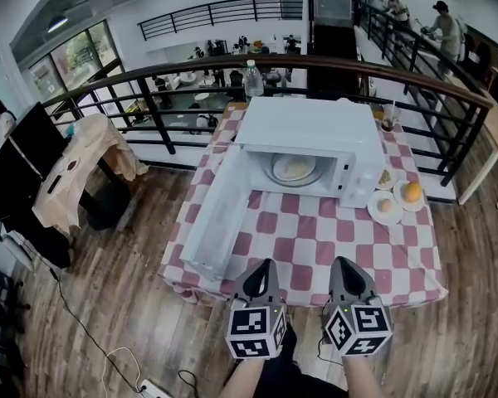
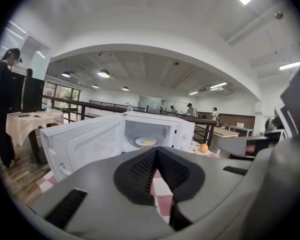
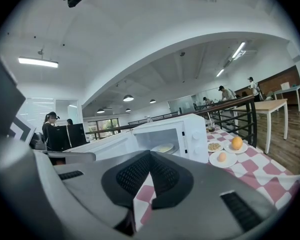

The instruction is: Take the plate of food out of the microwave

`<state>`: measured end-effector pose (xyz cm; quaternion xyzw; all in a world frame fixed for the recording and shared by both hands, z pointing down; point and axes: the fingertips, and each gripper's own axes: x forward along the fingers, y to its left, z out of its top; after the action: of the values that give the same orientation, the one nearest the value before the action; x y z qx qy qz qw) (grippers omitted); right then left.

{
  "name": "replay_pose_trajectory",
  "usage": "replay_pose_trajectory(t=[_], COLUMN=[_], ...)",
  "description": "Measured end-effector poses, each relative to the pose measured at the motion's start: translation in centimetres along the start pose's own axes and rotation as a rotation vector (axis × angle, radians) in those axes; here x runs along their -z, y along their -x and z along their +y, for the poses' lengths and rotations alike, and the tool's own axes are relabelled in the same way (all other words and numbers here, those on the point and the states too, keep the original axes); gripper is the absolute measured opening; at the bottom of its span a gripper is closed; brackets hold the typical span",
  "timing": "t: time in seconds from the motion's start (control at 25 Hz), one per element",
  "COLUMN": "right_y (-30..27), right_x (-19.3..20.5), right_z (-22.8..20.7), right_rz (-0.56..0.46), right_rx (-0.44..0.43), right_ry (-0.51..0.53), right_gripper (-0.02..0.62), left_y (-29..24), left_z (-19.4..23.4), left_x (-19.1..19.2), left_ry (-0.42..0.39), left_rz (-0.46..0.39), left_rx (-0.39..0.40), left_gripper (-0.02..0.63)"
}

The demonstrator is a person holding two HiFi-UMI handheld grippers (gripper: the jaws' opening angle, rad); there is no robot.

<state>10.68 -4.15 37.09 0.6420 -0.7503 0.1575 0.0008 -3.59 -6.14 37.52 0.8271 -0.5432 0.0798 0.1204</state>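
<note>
My left claw [image 2: 157, 150] and right claw [image 3: 150, 154] are closed and empty. The plate [image 1: 293, 168] is ahead in the open microwave [image 1: 315, 123]. I'd spread the jaws and go in level.

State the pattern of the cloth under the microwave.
The cloth is pink-and-white checked, clearest in the head view.

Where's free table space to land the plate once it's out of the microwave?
Bare checkered cloth in front of the microwave, between its open door and the near edge. Crowded right of it: three small food plates.

No legible text, labels, brands or numbers anywhere.
</note>
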Motion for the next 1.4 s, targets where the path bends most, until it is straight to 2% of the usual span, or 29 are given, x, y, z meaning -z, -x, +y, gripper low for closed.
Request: replay_pose_trajectory(t=[0.2,0.76,1.4], right_y=[-2.9,-12.6,-20.7], right_x=[-0.8,-2.1,-0.1], right_z=[-0.3,-2.8,-5.0], right_rz=[0.000,0.036,0.110], right_rx=[0.002,0.052,0.088], right_ry=[0.020,-0.007,-0.035], right_gripper=[-0.006,-0.006,-0.006], left_y=[-3.1,-12.9,-20.7], left_z=[0.5,2.8,5.4], left_x=[-0.4,-1.5,0.4], left_ry=[0.015,0.070,0.110], left_rz=[0.009,0.058,0.148], left_rx=[0.021,0.079,0.108], left_gripper=[0.008,0.008,0.008])
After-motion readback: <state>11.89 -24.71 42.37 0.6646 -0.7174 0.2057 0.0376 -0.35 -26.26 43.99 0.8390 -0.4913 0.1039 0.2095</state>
